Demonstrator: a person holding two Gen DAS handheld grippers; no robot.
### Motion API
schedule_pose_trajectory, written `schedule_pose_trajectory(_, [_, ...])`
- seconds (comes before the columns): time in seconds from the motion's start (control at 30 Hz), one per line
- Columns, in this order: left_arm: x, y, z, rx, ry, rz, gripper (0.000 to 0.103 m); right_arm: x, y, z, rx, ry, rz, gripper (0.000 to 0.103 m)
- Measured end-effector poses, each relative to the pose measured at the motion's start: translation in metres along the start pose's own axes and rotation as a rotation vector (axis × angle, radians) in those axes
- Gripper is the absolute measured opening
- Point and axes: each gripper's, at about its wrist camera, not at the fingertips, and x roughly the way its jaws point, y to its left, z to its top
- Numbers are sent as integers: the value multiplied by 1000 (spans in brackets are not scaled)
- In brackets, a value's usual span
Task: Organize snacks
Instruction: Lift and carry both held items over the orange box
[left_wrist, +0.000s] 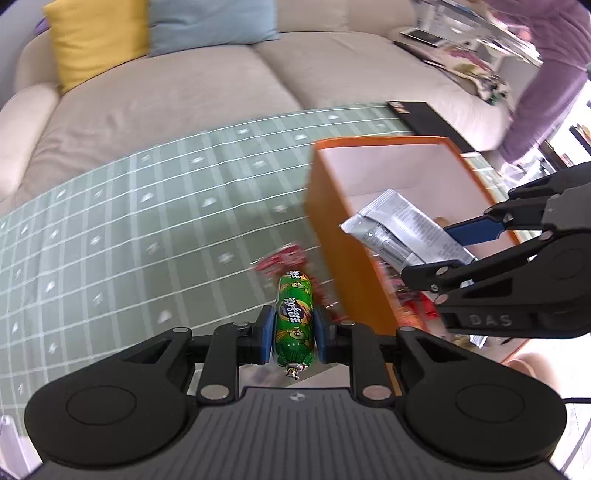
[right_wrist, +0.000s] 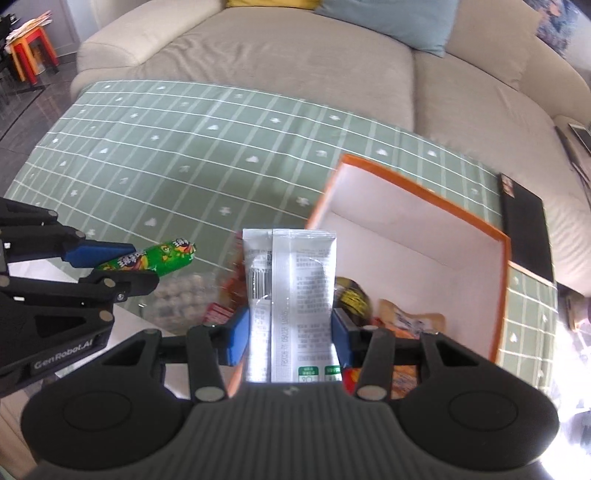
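My left gripper (left_wrist: 294, 334) is shut on a green sausage snack (left_wrist: 294, 317), held lengthwise between the blue pads above the table, just left of the orange box (left_wrist: 328, 229). In the right wrist view the same green sausage (right_wrist: 155, 258) sticks out of the left gripper (right_wrist: 122, 264) at the left edge. My right gripper (right_wrist: 290, 332) is shut on a silver-white snack packet (right_wrist: 291, 295) with printed text, held over the front left corner of the orange box (right_wrist: 417, 184). The silver packet (left_wrist: 399, 229) and right gripper (left_wrist: 454, 247) also show in the left wrist view. Several snacks lie in the box.
A green checked cloth (right_wrist: 207, 155) covers the table, with a beige sofa (right_wrist: 288, 55) behind it. Red snack packets (left_wrist: 280, 258) lie on the table left of the box. A black flat item (right_wrist: 524, 218) lies beyond the box. A person in a purple sleeve (left_wrist: 539, 85) stands at right.
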Motion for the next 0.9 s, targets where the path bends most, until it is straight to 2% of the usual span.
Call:
schedule_pose_trajectory(0.13, [9,-31,12,52,9,-37,24,2,-26,-16,29,25,-35,45])
schedule_pose_trajectory(0.23, [16,-54,18,113,6,-22,24,6,-42,-29,37,51,-61,45])
schedule_pose_trajectory(0.33, [24,-71,24,144,18,-49,24,11,-57,-41,40,73,-77,45])
schedule_pose_trajectory(0.47, [34,-92,28,213,17,-29,24,19,-72,-52,54,90,-84,45])
schedule_pose_trajectory(0.77, [63,-106,31,298,68,-11,24,41,-76,-55,28,92,-54,45])
schedule_pose_trajectory(0.9, [78,-102,31,294,99,-15,24,53,-76,-51,34,90,-33,45])
